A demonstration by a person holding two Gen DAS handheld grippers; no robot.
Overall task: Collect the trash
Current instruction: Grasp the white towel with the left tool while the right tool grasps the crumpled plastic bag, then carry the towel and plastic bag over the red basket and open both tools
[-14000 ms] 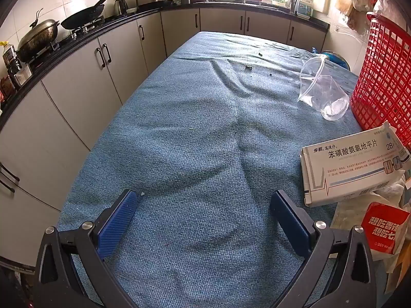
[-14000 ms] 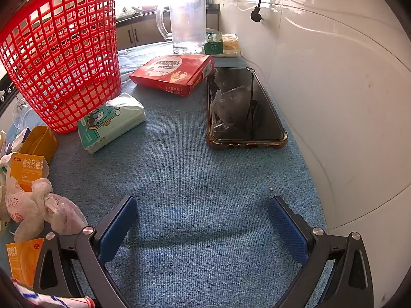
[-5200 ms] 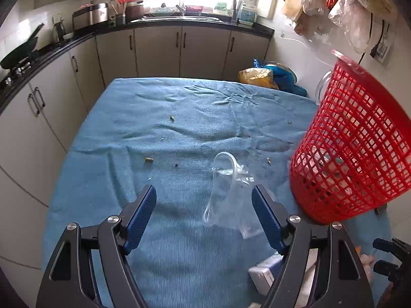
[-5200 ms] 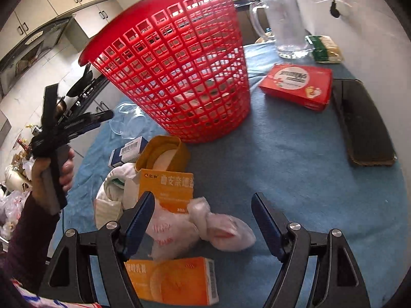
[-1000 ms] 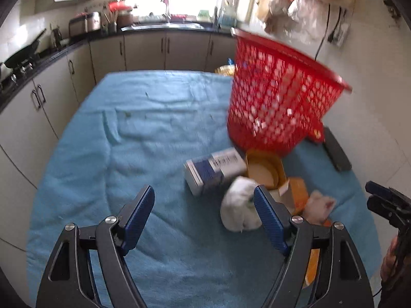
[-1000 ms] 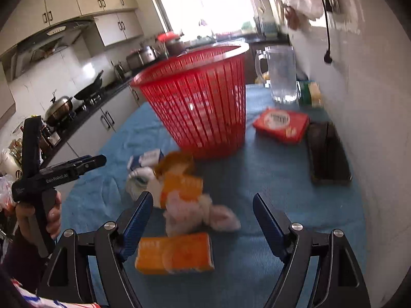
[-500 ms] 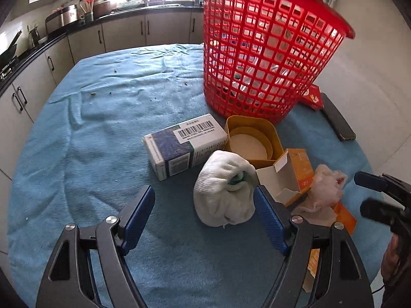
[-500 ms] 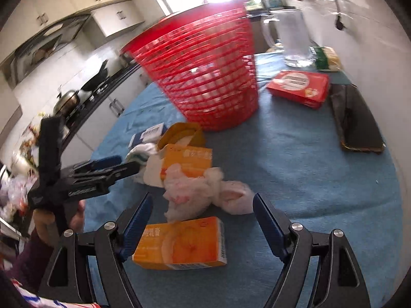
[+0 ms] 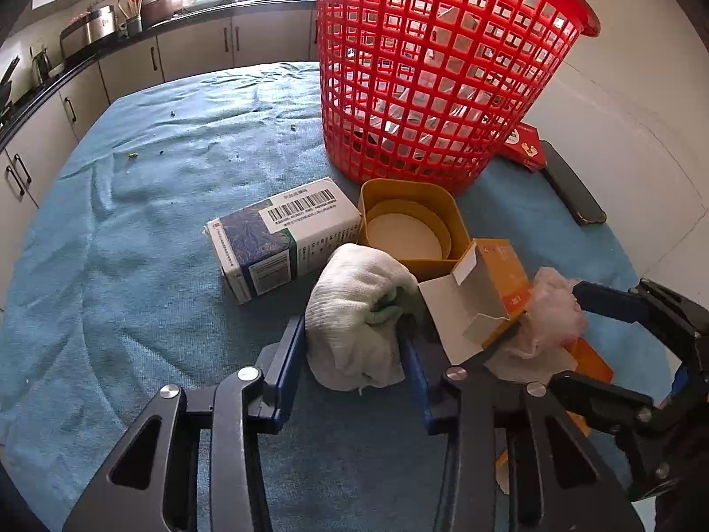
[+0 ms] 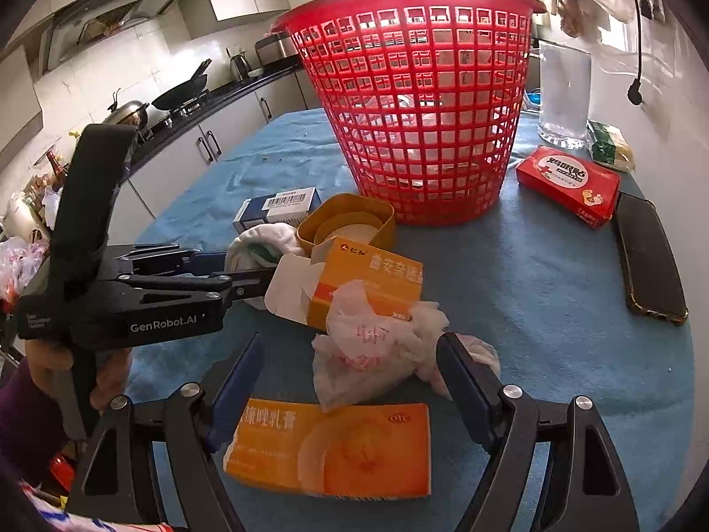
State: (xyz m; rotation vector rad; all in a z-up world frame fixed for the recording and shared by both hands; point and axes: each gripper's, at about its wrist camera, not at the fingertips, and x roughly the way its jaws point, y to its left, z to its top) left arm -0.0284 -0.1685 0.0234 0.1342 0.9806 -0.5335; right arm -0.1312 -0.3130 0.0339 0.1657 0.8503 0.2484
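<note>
A red mesh basket (image 9: pixel 438 71) stands on the blue cloth; it also shows in the right wrist view (image 10: pixel 421 102). My left gripper (image 9: pixel 354 346) is shut on a crumpled white cloth wad (image 9: pixel 354 337). My right gripper (image 10: pixel 354 377) is open around a crumpled white plastic bag (image 10: pixel 372 346), its jaws on either side of it. An open orange box (image 9: pixel 492 292) lies between the wad and the bag. A flat orange box (image 10: pixel 336 447) lies under my right gripper. A white and blue medicine box (image 9: pixel 283 235) and a yellow tub (image 9: pixel 412 226) lie by the basket.
A red carton (image 10: pixel 571 181), a black phone (image 10: pixel 647 257) and a clear jug (image 10: pixel 562 97) sit at the right, near the white wall. Kitchen cabinets (image 9: pixel 44 124) and a stove with pans (image 10: pixel 181 88) run along the left. Crumbs dot the cloth.
My left gripper has moved forward and closed on the white cloth wad. My right gripper has dropped and moved in around the crumpled bag. Earlier, a clear cup went from the cloth into the basket.
</note>
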